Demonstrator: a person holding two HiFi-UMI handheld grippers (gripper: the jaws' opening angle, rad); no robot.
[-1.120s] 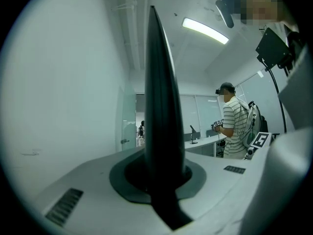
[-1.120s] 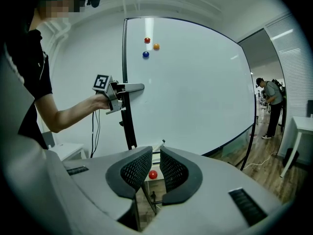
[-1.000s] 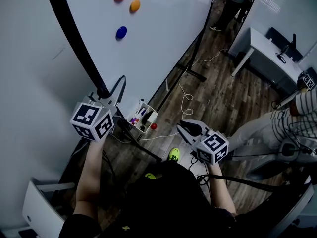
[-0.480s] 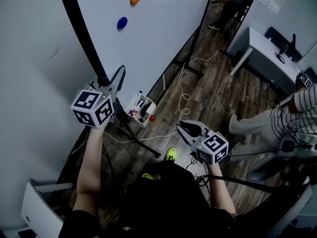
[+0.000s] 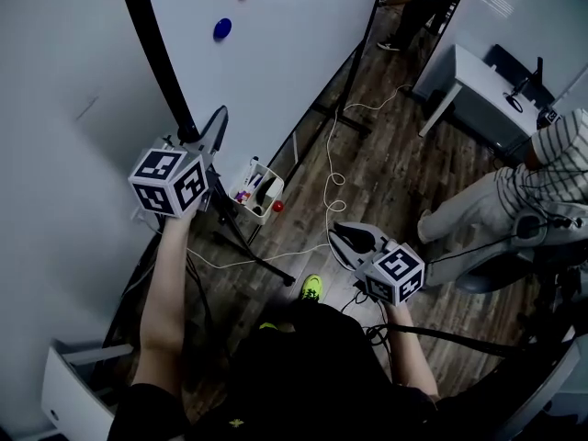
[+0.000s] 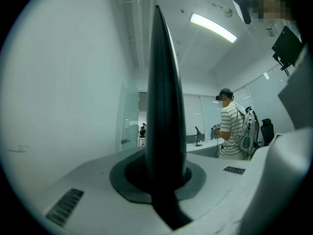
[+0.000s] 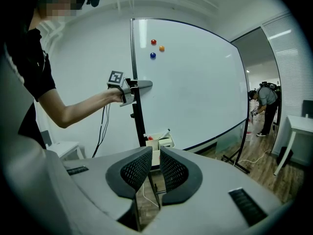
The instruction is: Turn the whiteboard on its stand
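Clamping the whiteboard frame point(image 5: 158, 53), left gripper point(image 5: 213, 125).

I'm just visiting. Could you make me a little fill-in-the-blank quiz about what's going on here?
The left tongs grip the black frame of the whiteboard; the right tongs hold ____.
Beside its red magnet and orange magnet sits a ____ one.
In the left gripper view, the nearest bystander wears a ____ shirt.
Missing words: nothing; blue; striped.
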